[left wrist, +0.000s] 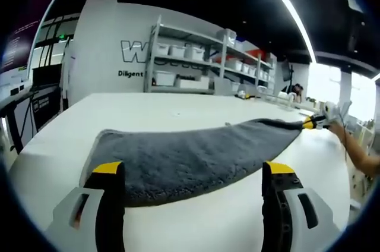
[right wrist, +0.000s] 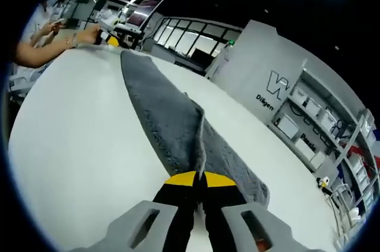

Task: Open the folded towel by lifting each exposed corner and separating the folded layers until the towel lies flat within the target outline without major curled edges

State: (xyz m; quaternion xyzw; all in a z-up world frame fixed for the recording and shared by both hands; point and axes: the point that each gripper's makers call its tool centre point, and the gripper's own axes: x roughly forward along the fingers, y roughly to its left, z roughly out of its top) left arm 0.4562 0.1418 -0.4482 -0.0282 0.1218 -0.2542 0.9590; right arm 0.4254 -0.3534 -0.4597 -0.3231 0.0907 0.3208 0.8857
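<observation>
The white bench [left wrist: 178, 109] carries the grey towel [left wrist: 190, 157], stretched long between my tools. My right tool [right wrist: 199, 182] pinches one end; my left tool [left wrist: 193, 189] hangs spread over the near edge. Unfolding is underway, I judge; next, the left should lift a corner and separate the layers.

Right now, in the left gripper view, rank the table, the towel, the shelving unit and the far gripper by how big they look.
1. White table
2. Grey towel
3. Shelving unit, though it stands far back, so its true size is unsure
4. Right gripper, tiny at the towel's far end
</observation>
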